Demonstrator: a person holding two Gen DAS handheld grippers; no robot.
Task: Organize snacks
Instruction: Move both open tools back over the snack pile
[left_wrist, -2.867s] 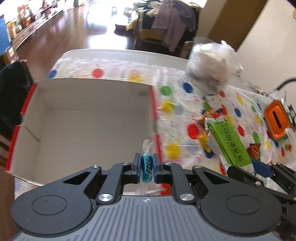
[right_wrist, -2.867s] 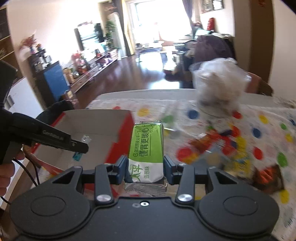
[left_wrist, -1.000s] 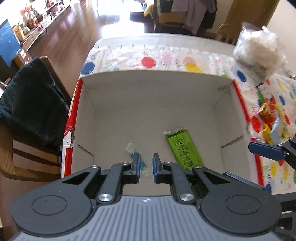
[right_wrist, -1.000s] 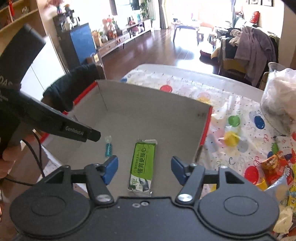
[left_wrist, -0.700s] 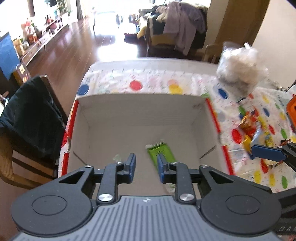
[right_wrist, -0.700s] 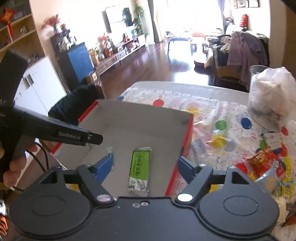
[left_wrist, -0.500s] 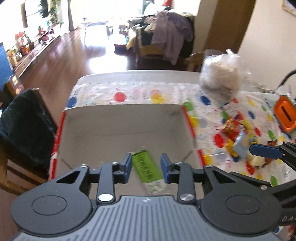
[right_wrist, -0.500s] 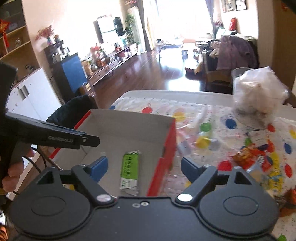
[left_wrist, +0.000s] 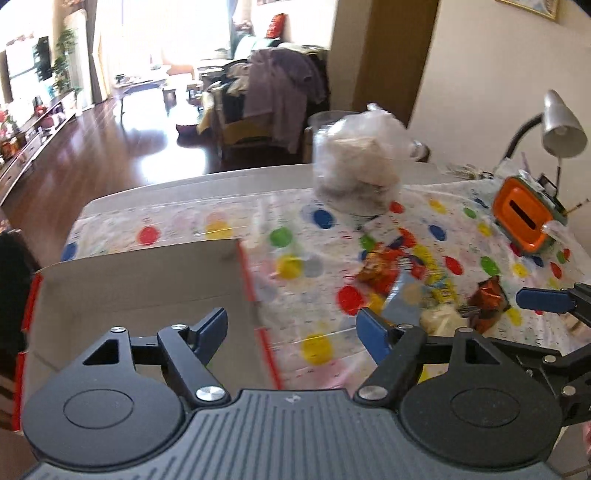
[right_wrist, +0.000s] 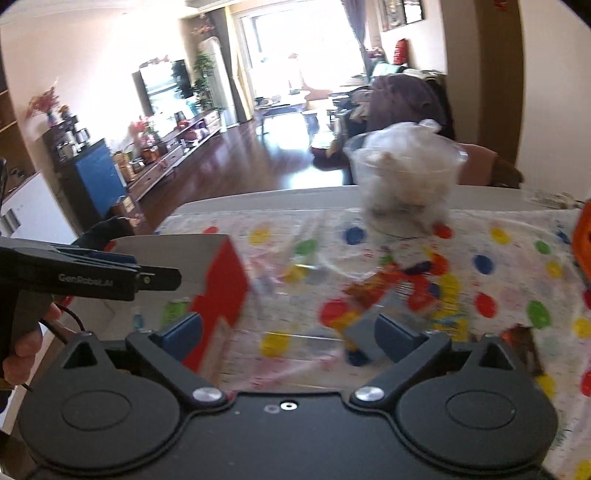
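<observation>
My left gripper (left_wrist: 291, 328) hovers over the red right edge of the cardboard box (left_wrist: 129, 280), jaws opening, nothing between them. My right gripper (right_wrist: 290, 334) is over the spotted tablecloth just right of the box's red wall (right_wrist: 221, 288), jaws opening wide and empty. Blurred inside the box lie the green snack bar (right_wrist: 173, 312) and a teal candy (right_wrist: 137, 320). A pile of loose snacks (left_wrist: 388, 269) lies ahead on the cloth, with a brown wrapper (left_wrist: 487, 295) at its right. In the left wrist view the right gripper's blue fingertip (left_wrist: 543, 299) is beside that wrapper.
A clear tub holding a white-filled plastic bag (left_wrist: 354, 166) stands at the table's far edge. An orange container (left_wrist: 524, 218) and a desk lamp (left_wrist: 561, 125) are at the far right. A hand (right_wrist: 22, 343) holds the left gripper's handle. A dark-draped chair is left of the box.
Both grippers let go of the teal candy and green bar in the box, then drew back and swung right toward the snack pile. Both sets of jaws have widened.
</observation>
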